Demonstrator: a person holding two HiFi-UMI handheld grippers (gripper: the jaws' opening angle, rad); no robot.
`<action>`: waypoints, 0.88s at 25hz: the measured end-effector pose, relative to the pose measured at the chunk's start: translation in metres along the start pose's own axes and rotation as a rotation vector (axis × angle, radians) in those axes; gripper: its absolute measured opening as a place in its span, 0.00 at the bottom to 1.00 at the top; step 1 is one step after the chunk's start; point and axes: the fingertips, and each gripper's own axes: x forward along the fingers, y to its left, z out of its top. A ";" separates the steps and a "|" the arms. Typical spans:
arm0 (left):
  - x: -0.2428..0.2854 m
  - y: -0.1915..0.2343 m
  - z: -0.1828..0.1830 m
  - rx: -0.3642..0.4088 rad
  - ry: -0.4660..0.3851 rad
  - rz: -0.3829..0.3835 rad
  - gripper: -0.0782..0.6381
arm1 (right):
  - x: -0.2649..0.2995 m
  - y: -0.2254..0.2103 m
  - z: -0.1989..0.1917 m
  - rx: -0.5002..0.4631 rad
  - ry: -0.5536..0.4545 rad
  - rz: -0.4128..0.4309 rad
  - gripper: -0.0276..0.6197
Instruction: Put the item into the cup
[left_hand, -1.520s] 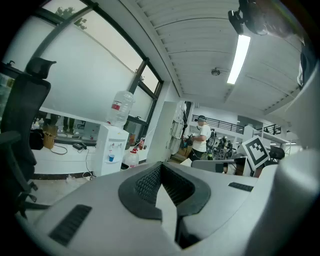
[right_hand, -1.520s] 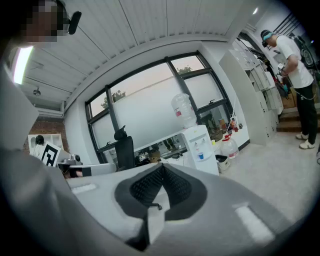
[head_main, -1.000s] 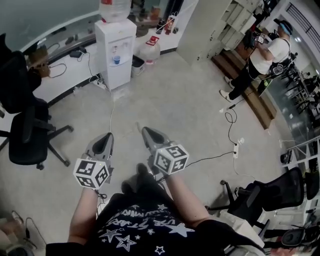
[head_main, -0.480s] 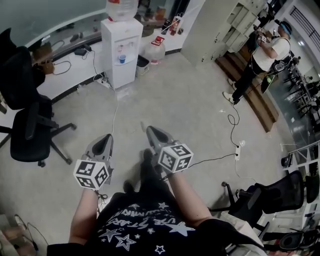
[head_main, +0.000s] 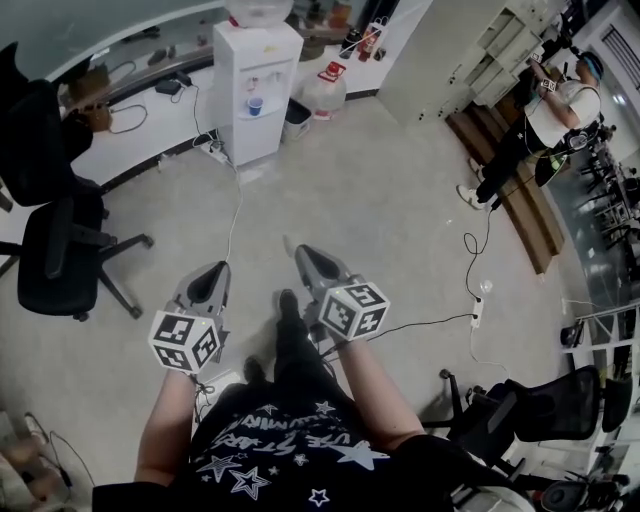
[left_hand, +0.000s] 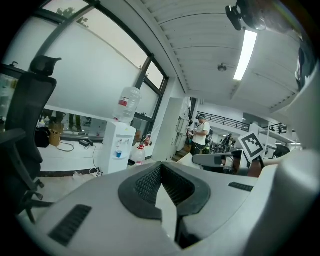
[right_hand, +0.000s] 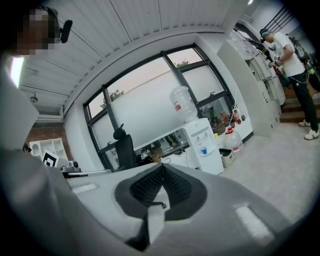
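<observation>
No task item shows in any view. A small blue cup stands in the tap recess of a white water dispenser at the far side of the floor; the same blue cup is tiny in both gripper views. My left gripper and right gripper are held side by side over the bare floor, pointing toward the dispenser. The left gripper has its jaws closed together with nothing between them. So does the right gripper.
A black office chair stands at the left and another chair at the lower right. Cables and a power strip lie on the floor. A water jug sits beside the dispenser. A person stands far right by wooden steps.
The view has shifted: the dispenser and chair sit slightly further right in the frame and the far person higher. Both grippers keep the same pose in front of the body.
</observation>
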 end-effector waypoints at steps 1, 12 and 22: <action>0.008 0.003 0.000 -0.002 0.004 0.001 0.12 | 0.006 -0.006 0.001 0.002 0.005 0.002 0.05; 0.131 0.033 0.035 -0.009 0.043 0.032 0.12 | 0.081 -0.102 0.052 0.022 0.045 0.031 0.05; 0.218 0.048 0.071 -0.008 0.045 0.086 0.12 | 0.135 -0.170 0.106 0.007 0.060 0.102 0.05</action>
